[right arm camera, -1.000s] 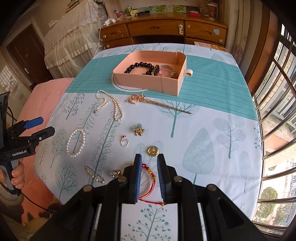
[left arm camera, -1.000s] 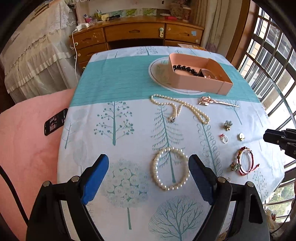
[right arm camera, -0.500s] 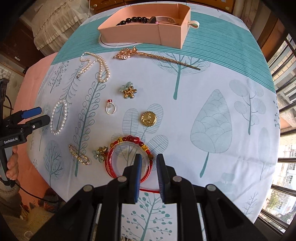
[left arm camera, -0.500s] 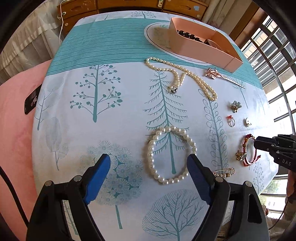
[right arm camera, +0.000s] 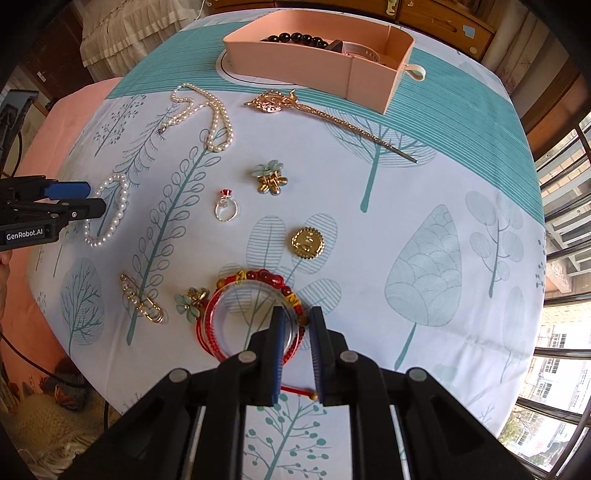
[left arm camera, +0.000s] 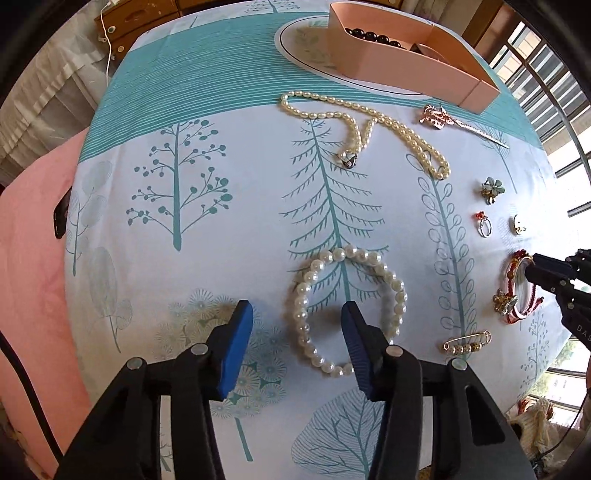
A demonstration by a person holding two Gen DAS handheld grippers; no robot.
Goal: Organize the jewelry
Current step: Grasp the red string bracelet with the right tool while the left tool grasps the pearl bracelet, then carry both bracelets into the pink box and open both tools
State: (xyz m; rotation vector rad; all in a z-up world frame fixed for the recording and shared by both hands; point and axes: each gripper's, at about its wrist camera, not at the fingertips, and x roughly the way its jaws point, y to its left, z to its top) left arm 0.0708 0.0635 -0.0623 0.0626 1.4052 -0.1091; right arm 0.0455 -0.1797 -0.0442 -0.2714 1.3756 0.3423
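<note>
A round table under a white cloth (right arm camera: 436, 229) printed with teal trees, with a teal striped band across its far half, holds the scattered jewelry; a wooden dresser (right arm camera: 436, 14) and window bars stand behind it.

Nearest in the right wrist view, the right gripper (right arm camera: 297, 321) has its blue pads a narrow gap apart, straddling the right side of a red beaded bracelet (right arm camera: 258, 284) stacked with a clear bangle and red cords; whether the pads press it I cannot tell. Just left of it lie a pale green flower charm (right arm camera: 190, 302) and a gold safety-pin brooch (right arm camera: 142, 301). Farther off sit a round gold button (right arm camera: 307, 243), a silver ring with a red stone (right arm camera: 226, 208) and a green-and-gold flower brooch (right arm camera: 270, 177).

In the left wrist view, the left gripper (left arm camera: 297, 328) stands wide apart over the pearl bracelet (left arm camera: 347, 310), a loop of round white pearls: one pad lies outside its left edge, the other inside the ring.

Farther on lie a long pearl necklace (left arm camera: 369, 122) and a gold hairpin (right arm camera: 325, 114). At the far side a pink open box (right arm camera: 314, 70) holds a black bead bracelet (right arm camera: 295, 37).
</note>
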